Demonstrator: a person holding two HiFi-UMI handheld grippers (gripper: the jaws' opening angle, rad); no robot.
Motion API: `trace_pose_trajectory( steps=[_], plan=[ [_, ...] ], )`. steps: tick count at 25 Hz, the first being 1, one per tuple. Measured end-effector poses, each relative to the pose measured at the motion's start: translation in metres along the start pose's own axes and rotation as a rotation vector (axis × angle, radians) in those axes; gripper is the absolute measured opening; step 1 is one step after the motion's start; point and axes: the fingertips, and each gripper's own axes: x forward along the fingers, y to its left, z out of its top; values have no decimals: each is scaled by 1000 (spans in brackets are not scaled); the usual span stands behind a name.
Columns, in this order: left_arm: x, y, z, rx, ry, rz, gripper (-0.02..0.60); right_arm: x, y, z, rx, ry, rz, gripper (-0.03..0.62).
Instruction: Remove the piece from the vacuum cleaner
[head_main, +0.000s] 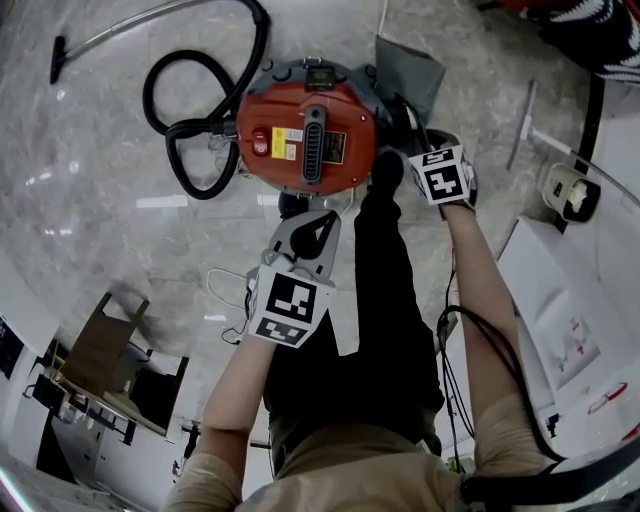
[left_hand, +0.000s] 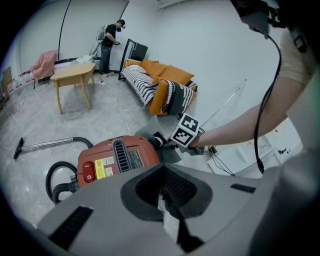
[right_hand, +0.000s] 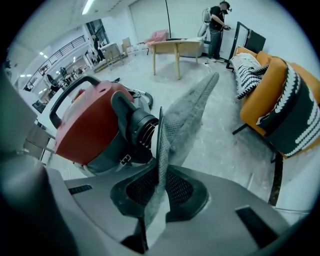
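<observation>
Both forearms reach down over the red vacuum cleaner (head_main: 305, 135) on the floor: the right tongs (right_hand: 159, 185), pointing steeply down at its rear, grasp the grey mesh piece (right_hand: 186, 112), its lower end hidden between them, while the left tongs (left_hand: 167, 200) hover clenched and empty.

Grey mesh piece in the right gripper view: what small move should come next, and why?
Probably draw the right gripper slowly away from the vacuum cleaner. Its jaws are shut on the grey mesh piece, which stands right beside the cleaner's black port. Whether the piece is free of the port cannot be told.
</observation>
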Motion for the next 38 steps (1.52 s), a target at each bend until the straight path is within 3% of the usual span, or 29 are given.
trace_pose_trajectory(
  steps=[8, 12, 15, 17, 20, 21, 23, 26, 30, 34, 38],
  plan=[
    [-2, 3, -2, 4, 9, -2, 4, 0, -3, 1, 183, -37, 61, 41],
    [-2, 3, -2, -66, 7, -52, 5, -1, -3, 3, 421, -45, 170, 41],
    [-1, 4, -4, -71, 12, -59, 5, 0, -1, 2, 530, -24, 261, 42],
    [0, 4, -5, -64, 16, -62, 5, -1, 0, 2, 450, 14, 270, 43],
    [3, 2, -8, -62, 23, -64, 5, -3, -4, -1, 46, 86, 121, 34],
    [4, 2, -9, -61, 26, -65, 5, -2, -5, -2, -32, 96, 86, 32],
    [5, 1, -9, -60, 29, -67, 5, -2, -6, -3, -29, 85, 76, 29],
    [5, 2, -8, -57, 30, -62, 4, -3, -7, 0, 153, 50, 145, 29],
    [3, 8, -7, -50, 16, -49, 5, -1, -9, -6, -92, 143, 119, 28],
    [7, 12, -5, -54, 18, -42, 5, -1, -12, -4, -99, 114, 108, 28],
    [7, 8, -3, -43, 13, -50, 4, -1, -17, -3, -200, 70, 34, 28]
  ],
)
